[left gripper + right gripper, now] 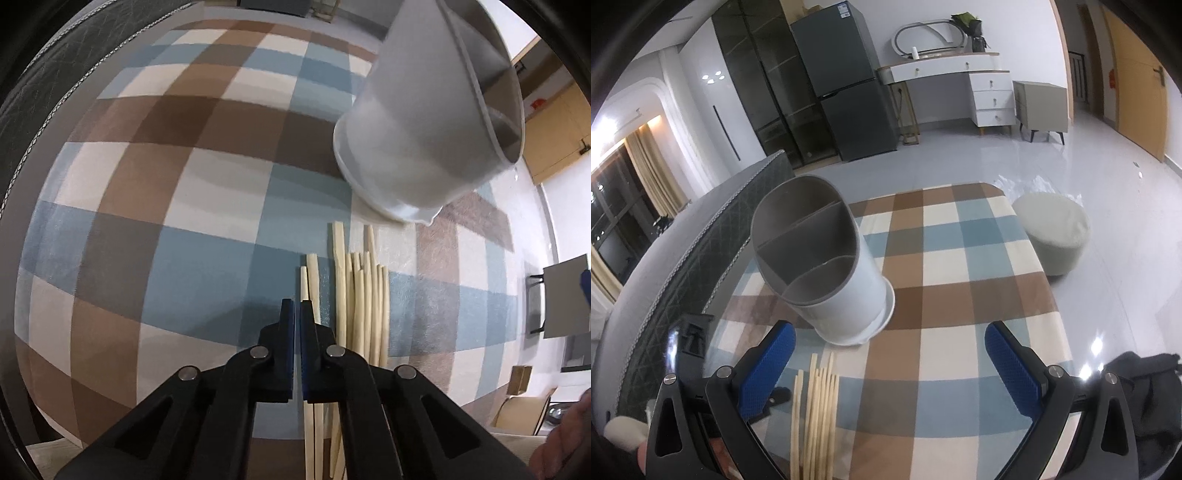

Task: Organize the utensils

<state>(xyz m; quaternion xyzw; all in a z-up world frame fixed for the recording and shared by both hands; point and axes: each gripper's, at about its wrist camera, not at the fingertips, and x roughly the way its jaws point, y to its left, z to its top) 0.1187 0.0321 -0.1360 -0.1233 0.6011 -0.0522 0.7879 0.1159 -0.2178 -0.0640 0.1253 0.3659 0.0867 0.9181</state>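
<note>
A white utensil holder (pixel 820 277) with grey inner compartments stands on the checked tablecloth (pixel 960 258); in the left wrist view the holder (pixel 424 129) rises at the upper right. Several pale wooden chopsticks (pixel 365 302) lie side by side in front of it, and the chopsticks (pixel 816 406) show at the lower left of the right wrist view. My left gripper (pixel 297 306) is shut just left of the bundle. One chopstick (pixel 303 284) runs behind its right finger, and I see nothing between the pads. My right gripper (pixel 890 369) stands open above the cloth, nothing between its blue pads.
A dark quilted seat back (pixel 665 277) runs along the table's left side. A round pale stool (pixel 1052 229) stands on the floor beyond the table's right edge. A hand (pixel 565 446) shows at the lower right corner of the left wrist view.
</note>
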